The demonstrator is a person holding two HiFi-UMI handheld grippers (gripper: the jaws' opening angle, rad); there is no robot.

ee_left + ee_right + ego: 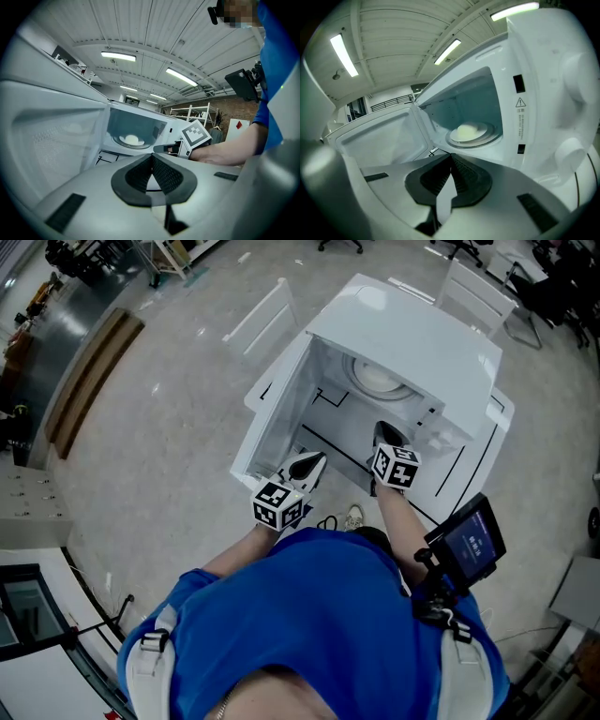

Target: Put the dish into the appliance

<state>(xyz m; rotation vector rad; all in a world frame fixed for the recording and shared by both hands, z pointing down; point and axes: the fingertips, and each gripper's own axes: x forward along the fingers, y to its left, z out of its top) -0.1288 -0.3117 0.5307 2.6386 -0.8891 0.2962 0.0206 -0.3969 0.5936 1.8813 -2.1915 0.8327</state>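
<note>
A white microwave (pixel 441 352) stands with its door (pixel 272 409) swung open to the left. Inside, a pale dish (pixel 380 378) rests on the round turntable; it also shows in the left gripper view as the dish (pixel 132 139) and in the right gripper view as the dish (pixel 469 131). My left gripper (pixel 309 468) hovers in front of the open door, shut, with nothing between its jaws. My right gripper (pixel 387 437) is at the cavity's front opening, also shut and empty. From the left gripper view the right gripper (pixel 165 149) appears with its marker cube.
The microwave's control panel with two knobs (pixel 576 84) is to the right of the cavity. A small screen (pixel 472 542) hangs at the person's right side. White chairs (pixel 478 292) stand beyond the microwave on the grey floor.
</note>
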